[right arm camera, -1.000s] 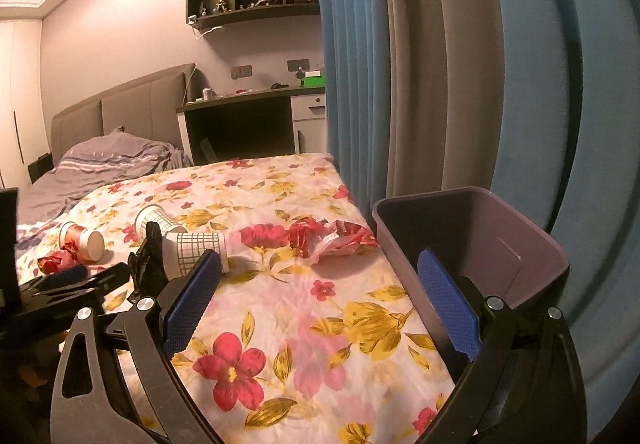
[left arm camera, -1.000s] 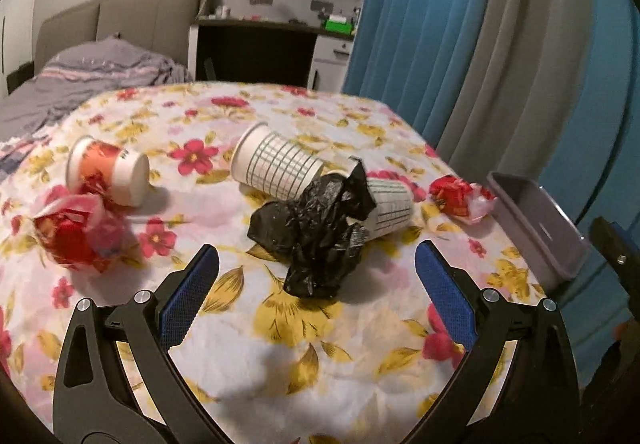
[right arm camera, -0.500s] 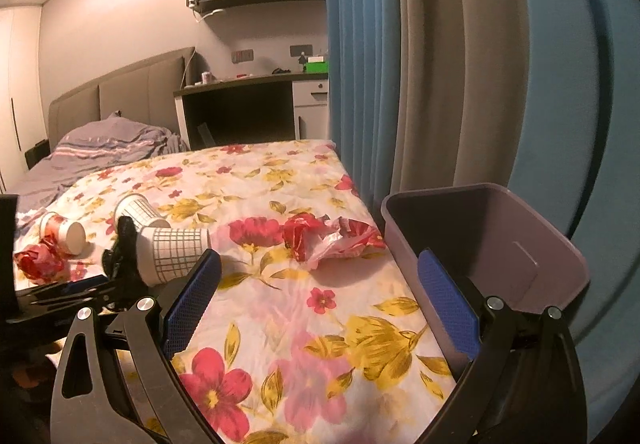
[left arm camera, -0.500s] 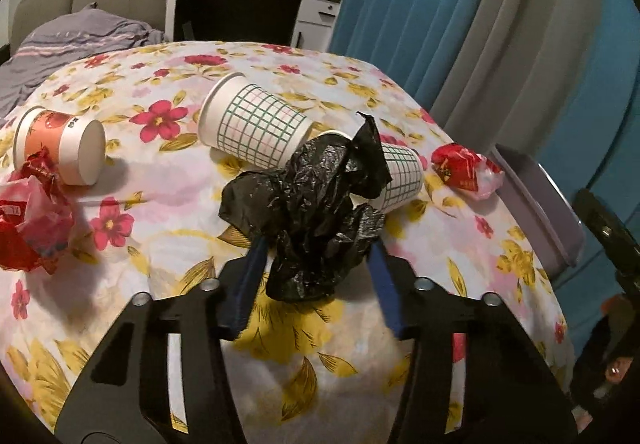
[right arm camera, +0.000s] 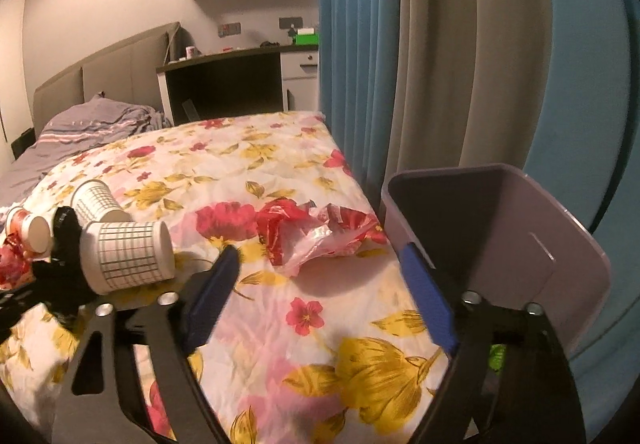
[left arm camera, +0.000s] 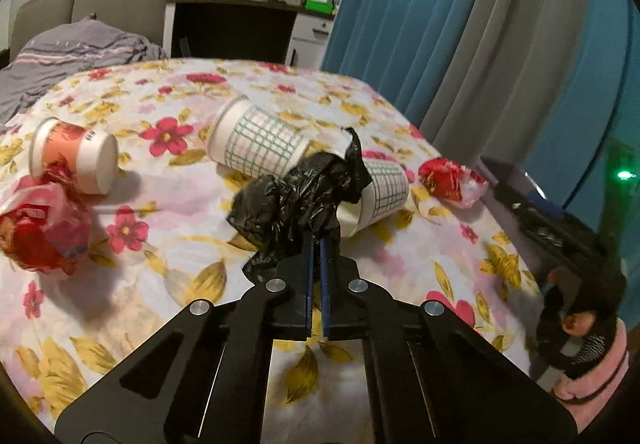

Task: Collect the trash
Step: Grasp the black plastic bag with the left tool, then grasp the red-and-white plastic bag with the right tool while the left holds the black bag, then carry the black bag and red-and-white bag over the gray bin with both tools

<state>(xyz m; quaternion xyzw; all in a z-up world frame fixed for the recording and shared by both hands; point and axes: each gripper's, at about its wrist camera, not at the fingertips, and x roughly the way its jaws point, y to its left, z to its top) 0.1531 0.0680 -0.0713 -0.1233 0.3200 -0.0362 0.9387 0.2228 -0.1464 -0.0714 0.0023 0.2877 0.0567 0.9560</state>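
My left gripper (left arm camera: 315, 244) is shut on a crumpled black plastic bag (left arm camera: 296, 195) lying on the floral bed. Two checked paper cups (left arm camera: 256, 141) (left arm camera: 380, 189) lie tipped just behind the bag. An orange cup (left arm camera: 74, 153) and a red wrapper (left arm camera: 40, 232) lie at the left. Another red and white wrapper (left arm camera: 452, 179) lies at the right near the purple bin (left arm camera: 516, 179). My right gripper (right arm camera: 320, 284) is open, hovering over the bed before that wrapper (right arm camera: 316, 236), with the purple bin (right arm camera: 560, 244) at its right finger. The near checked cup (right arm camera: 128, 252) and the black bag (right arm camera: 66, 264) show at the left.
The bed's right edge runs along blue and grey curtains (right arm camera: 400, 43). A grey duvet (left arm camera: 80, 51) is heaped at the headboard. A dark desk (right arm camera: 224, 83) stands behind the bed. The right hand-held gripper (left arm camera: 560, 228) shows at the right of the left wrist view.
My left gripper moved in onto the black bag and closed from wide open to shut on it. My right gripper moved forward and lower toward the red wrapper, staying open.
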